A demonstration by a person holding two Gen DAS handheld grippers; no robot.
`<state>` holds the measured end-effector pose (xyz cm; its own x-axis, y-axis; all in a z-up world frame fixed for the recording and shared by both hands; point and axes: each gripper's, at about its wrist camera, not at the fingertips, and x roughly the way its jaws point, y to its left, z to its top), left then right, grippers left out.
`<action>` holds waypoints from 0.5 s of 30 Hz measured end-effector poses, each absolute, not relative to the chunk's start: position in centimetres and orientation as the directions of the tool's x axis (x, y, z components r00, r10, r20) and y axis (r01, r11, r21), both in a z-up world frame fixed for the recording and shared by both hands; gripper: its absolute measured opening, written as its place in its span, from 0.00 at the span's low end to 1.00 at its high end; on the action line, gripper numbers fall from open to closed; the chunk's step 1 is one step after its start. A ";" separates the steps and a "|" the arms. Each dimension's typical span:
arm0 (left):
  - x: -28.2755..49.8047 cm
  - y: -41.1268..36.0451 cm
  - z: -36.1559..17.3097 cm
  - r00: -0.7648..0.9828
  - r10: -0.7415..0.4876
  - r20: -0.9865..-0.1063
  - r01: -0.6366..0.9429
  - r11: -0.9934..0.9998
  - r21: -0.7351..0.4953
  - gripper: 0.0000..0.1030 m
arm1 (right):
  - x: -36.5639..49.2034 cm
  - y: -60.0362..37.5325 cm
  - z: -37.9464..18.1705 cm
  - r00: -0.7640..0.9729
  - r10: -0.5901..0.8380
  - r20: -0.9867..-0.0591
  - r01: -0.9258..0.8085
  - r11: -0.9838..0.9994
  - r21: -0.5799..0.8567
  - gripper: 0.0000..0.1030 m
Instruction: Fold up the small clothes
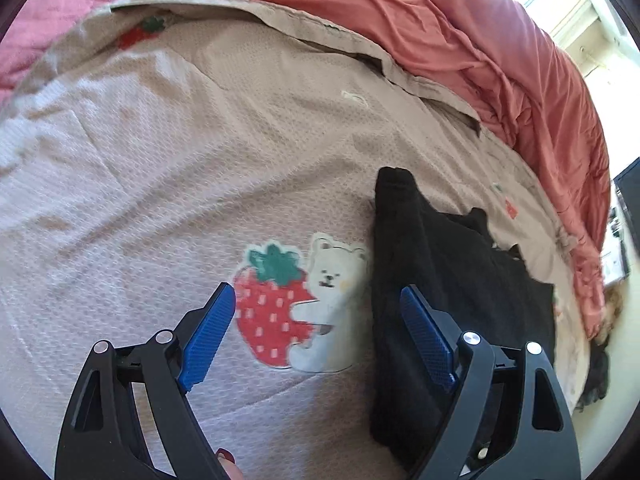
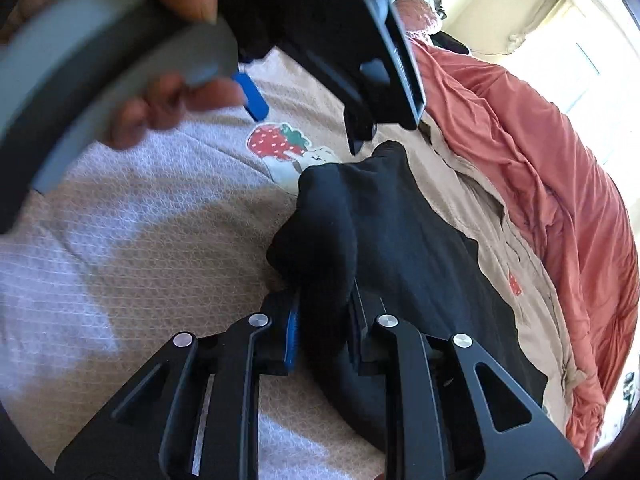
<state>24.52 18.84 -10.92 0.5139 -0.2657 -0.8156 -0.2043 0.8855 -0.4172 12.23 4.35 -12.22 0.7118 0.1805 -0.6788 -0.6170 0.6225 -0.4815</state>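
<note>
A small black garment [image 1: 440, 264] lies partly folded on a beige blanket [image 1: 200, 160] with a strawberry-and-bear patch [image 1: 296, 304]. My left gripper [image 1: 316, 304] is open and empty, hovering above the patch, its right finger over the garment's left edge. In the right wrist view my right gripper [image 2: 324, 320] is shut on a bunched fold of the black garment [image 2: 384, 216] and holds it lifted off the blanket. The left gripper [image 2: 256, 96] and the hand holding it fill the top left of that view.
A rumpled coral-red duvet [image 1: 500, 60] lies along the far and right side of the blanket. A pink quilted cover [image 1: 60, 8] shows at the far left. A bright window [image 2: 580, 52] is beyond the bed.
</note>
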 end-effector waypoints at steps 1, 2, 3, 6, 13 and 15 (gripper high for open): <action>24.7 18.7 -11.0 0.518 -0.285 -0.807 -0.200 0.876 -0.438 0.81 | 12.4 3.9 -11.8 0.697 0.194 -0.690 -0.623 0.641 -0.448 0.09; 24.8 18.6 -11.0 0.521 -0.304 -0.798 -0.194 0.868 -0.457 0.81 | 12.7 3.3 -11.4 0.679 0.214 -0.703 -0.626 0.669 -0.401 0.06; 24.9 18.3 -11.1 0.523 -0.331 -0.785 -0.181 0.857 -0.482 0.81 | 13.2 2.5 -10.7 0.650 0.249 -0.718 -0.632 0.702 -0.328 0.05; 25.3 17.3 -11.3 0.517 -0.425 -0.743 -0.140 0.814 -0.564 0.81 | 13.6 0.9 -9.4 0.616 0.323 -0.718 -0.640 0.737 -0.217 0.04; 26.1 15.1 -12.9 0.471 -0.575 -0.668 -0.089 0.723 -0.685 0.60 | 13.1 0.1 -8.7 0.600 0.367 -0.711 -0.651 0.740 -0.167 0.04; 26.3 14.6 -13.4 0.457 -0.601 -0.656 -0.086 0.704 -0.705 0.46 | 13.1 0.2 -8.9 0.596 0.365 -0.715 -0.654 0.738 -0.169 0.04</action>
<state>26.27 14.63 -13.40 0.4572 -0.6005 -0.6560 -0.0862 0.7042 -0.7047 13.10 0.24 -8.87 0.5962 0.3647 -0.7153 -0.6537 0.7377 -0.1687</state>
